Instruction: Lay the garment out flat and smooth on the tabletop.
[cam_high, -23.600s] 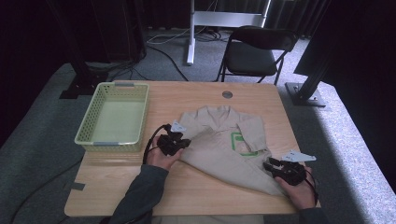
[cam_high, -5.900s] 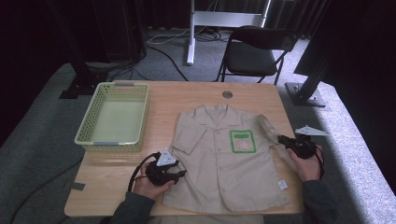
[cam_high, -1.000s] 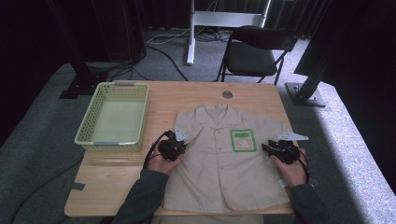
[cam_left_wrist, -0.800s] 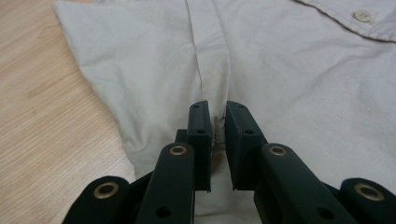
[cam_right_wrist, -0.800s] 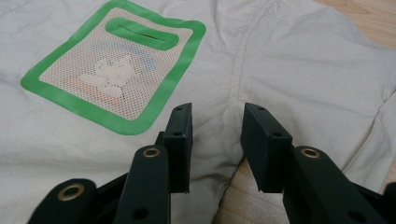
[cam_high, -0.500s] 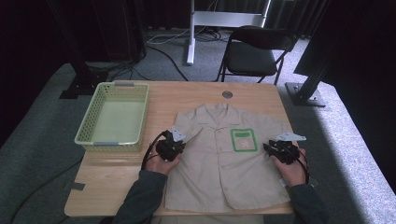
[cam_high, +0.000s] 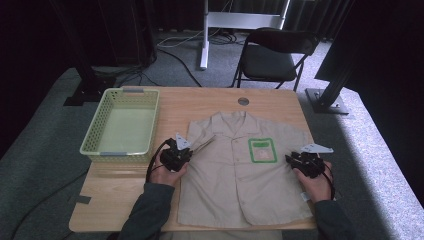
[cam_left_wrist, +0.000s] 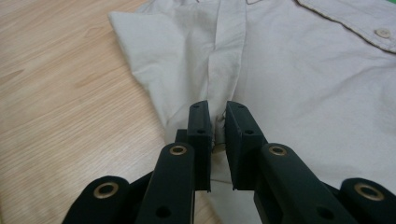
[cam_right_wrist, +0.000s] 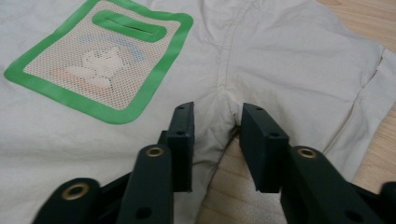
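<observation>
A beige short-sleeved shirt (cam_high: 235, 175) lies flat, front up, on the wooden table (cam_high: 120, 200), with a green-edged mesh pocket patch (cam_high: 262, 150) on its chest. My left gripper (cam_high: 176, 152) sits at the shirt's left armpit. In the left gripper view its jaws (cam_left_wrist: 218, 109) stand almost together with the sleeve seam of the shirt (cam_left_wrist: 303, 70) pinched between them. My right gripper (cam_high: 305, 162) is at the other armpit. In the right gripper view it (cam_right_wrist: 217, 112) stands open, astride the armpit corner of the shirt (cam_right_wrist: 280, 56), beside the patch (cam_right_wrist: 102, 70).
A pale green mesh basket (cam_high: 92, 127) stands empty at the table's back left. A round cable hole (cam_high: 243, 101) lies behind the collar. A folding chair (cam_high: 272, 55) stands beyond the far edge. Bare wood (cam_left_wrist: 70, 93) shows left of the sleeve.
Since several seconds ago both grippers have come in from the shirt's outer edges to its armpits. Over the last second they have barely shifted; the left sleeve is drawn slightly inward.
</observation>
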